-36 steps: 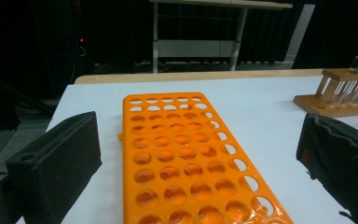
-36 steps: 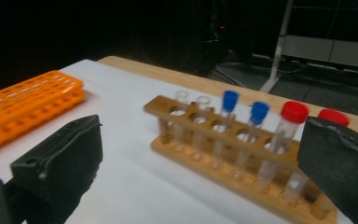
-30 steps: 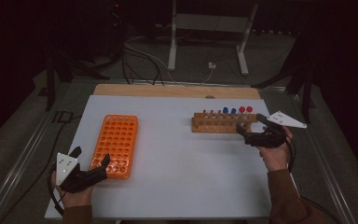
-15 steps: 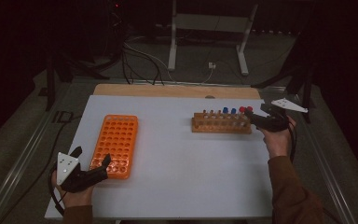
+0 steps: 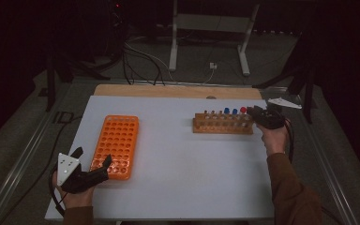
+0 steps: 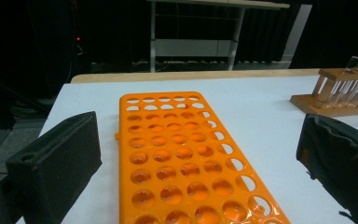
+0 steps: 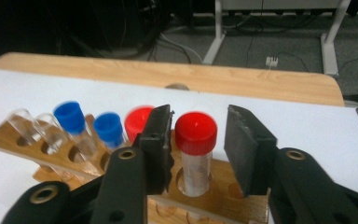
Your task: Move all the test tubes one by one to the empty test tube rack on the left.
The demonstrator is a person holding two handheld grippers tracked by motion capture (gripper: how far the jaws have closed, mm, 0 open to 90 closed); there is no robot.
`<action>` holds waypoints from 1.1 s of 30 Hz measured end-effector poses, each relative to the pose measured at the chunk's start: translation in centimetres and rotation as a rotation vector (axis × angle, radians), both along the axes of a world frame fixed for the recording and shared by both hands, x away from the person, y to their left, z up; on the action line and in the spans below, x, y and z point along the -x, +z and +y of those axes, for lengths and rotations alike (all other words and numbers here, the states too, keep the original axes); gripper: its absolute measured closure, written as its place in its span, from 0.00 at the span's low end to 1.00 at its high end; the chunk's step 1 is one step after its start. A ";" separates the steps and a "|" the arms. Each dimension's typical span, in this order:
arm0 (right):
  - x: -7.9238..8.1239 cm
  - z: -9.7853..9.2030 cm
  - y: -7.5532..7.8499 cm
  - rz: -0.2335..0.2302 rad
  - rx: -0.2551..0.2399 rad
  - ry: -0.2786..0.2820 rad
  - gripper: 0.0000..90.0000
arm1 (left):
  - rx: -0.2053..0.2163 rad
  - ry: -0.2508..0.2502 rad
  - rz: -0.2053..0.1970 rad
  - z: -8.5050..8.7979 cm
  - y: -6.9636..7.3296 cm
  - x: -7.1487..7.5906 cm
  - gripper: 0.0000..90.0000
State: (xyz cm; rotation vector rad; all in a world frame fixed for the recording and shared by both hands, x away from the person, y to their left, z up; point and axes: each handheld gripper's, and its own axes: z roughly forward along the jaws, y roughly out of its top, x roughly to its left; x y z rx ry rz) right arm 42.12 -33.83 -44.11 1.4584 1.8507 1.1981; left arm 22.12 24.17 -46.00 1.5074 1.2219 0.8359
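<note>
A wooden tube rack (image 5: pixel 222 124) stands at the table's far right and holds clear tubes, two blue-capped tubes (image 7: pixel 70 116) and two red-capped ones. My right gripper (image 7: pixel 200 116) is at the rack's right end. Its jaws have just been closing and now straddle the end red-capped tube (image 7: pixel 196 140), which still stands in its hole. The left pad is almost against the cap, and a gap remains at the right pad. An empty orange tube rack (image 5: pixel 116 145) lies at the left. My left gripper (image 5: pixel 93 157) rests open at its near end.
The white table top (image 5: pixel 183 164) has a wooden strip (image 5: pixel 168 90) along its far edge. Cables and a metal stand's legs (image 5: pixel 206 42) lie on the dark floor beyond. The left gripper view shows the wooden rack (image 6: pixel 335 100) far off to the right.
My right gripper moved up and to the right along the wooden rack to its end, and its jaws narrowed around the red-capped tube. The left gripper stayed put.
</note>
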 end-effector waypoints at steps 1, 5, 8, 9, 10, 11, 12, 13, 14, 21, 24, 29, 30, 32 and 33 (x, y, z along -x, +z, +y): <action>-0.1 0.1 -0.1 0.007 0.000 -0.001 0.73 | 0.000 0.000 0.000 0.0 0.0 0.0 0.00; -0.4 0.3 -0.7 0.030 0.014 0.003 0.77 | 0.001 0.001 0.001 0.0 0.0 0.0 0.00; -0.4 0.5 -0.8 0.030 0.018 0.005 0.77 | 0.001 -0.001 0.000 0.0 0.0 0.0 0.00; -0.4 0.5 -0.8 0.028 0.025 0.005 0.77 | 0.002 -0.001 0.001 0.0 0.0 0.0 0.00; -0.4 0.5 -0.8 0.028 0.025 0.005 0.77 | 0.002 -0.001 0.001 0.0 0.0 0.0 0.00; -0.3 0.6 -0.7 0.022 0.027 0.006 0.78 | 0.001 -0.001 0.001 0.0 0.0 0.0 0.00; -0.3 0.6 -0.6 0.016 0.027 0.006 0.78 | 0.001 -0.001 0.000 0.0 0.0 0.0 0.00; -0.3 0.6 -0.6 0.016 0.027 0.006 0.78 | 0.001 -0.001 0.000 0.0 0.0 0.0 0.00; -0.2 0.6 -0.4 0.008 0.029 0.007 0.78 | 0.001 -0.001 0.001 0.0 0.0 0.0 0.00; 0.1 0.3 0.4 -0.006 0.029 0.000 0.78 | 0.000 0.000 0.002 0.0 0.0 0.0 0.00; 0.4 0.2 0.9 -0.019 0.025 0.000 0.78 | 0.000 0.000 0.003 0.0 0.0 0.0 0.00; 0.6 0.1 2.1 -0.041 0.027 0.004 0.78 | -0.002 -0.001 0.005 0.0 0.0 0.0 0.00; 0.6 0.1 2.1 -0.041 0.027 0.004 0.78 | -0.003 -0.002 0.006 0.0 0.0 0.0 0.00; 0.7 0.1 2.6 -0.049 0.033 0.004 0.78 | -0.004 -0.002 0.009 -0.1 -0.1 0.0 0.00; 0.8 0.2 2.9 -0.055 0.039 0.008 0.78 | -0.006 -0.004 0.010 -0.1 -0.1 -0.1 0.00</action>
